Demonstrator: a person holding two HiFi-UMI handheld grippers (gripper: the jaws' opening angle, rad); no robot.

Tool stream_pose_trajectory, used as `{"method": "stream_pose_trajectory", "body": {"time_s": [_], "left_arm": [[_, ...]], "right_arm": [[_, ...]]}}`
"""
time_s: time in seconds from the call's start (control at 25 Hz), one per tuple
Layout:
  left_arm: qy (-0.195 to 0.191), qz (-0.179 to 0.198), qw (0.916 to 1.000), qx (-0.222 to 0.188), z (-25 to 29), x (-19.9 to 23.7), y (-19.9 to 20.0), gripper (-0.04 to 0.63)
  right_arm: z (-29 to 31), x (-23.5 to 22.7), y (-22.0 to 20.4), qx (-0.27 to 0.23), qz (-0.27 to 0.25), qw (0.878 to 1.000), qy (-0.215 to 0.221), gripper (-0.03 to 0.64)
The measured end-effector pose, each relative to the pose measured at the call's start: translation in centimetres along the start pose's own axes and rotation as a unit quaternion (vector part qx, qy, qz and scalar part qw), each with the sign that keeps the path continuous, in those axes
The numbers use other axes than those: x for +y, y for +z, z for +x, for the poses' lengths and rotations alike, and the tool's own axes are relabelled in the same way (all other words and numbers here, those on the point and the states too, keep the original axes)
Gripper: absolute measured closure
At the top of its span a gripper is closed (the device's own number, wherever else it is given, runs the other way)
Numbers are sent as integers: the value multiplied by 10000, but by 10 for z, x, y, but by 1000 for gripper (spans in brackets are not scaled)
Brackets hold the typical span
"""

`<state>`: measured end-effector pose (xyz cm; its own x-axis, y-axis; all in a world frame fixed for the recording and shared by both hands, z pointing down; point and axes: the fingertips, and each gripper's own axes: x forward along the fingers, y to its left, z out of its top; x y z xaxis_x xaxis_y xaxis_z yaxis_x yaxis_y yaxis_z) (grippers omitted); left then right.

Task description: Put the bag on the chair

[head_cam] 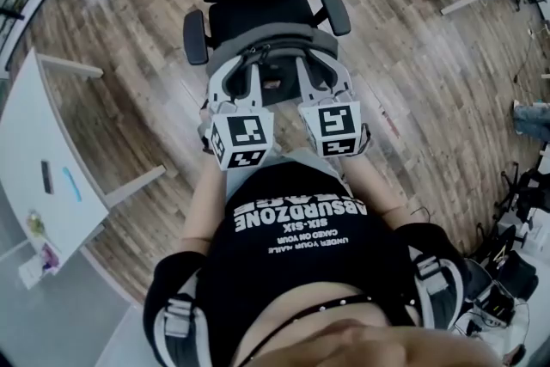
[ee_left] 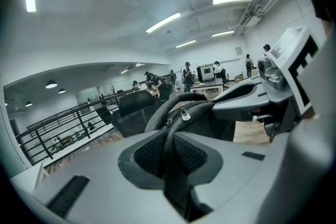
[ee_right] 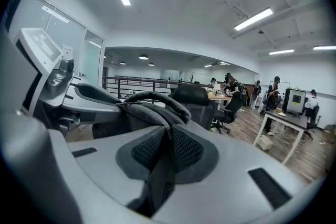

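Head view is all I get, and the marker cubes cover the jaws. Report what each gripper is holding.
Observer: The left gripper is shut on the bag, with dark fabric pinched between its jaws.
Operator: Now the right one.
Observer: The right gripper is shut on the bag too. The bag's top handle arches just beyond the jaws.
Operator: Say what lies past the bag.
Observer: Behind the black chair, people are at desks across the room.
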<state>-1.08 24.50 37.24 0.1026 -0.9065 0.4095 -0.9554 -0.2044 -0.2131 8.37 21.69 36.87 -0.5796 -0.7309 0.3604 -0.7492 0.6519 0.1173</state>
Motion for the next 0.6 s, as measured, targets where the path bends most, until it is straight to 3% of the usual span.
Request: {"method": "stream_pose_trajectory", "body": {"time_s": [0.6], "left_arm": [[-348, -26, 9994, 23, 35, 34, -9, 532]], "right_arm": [[46, 5, 2, 162, 115, 9997, -136, 560]]}}
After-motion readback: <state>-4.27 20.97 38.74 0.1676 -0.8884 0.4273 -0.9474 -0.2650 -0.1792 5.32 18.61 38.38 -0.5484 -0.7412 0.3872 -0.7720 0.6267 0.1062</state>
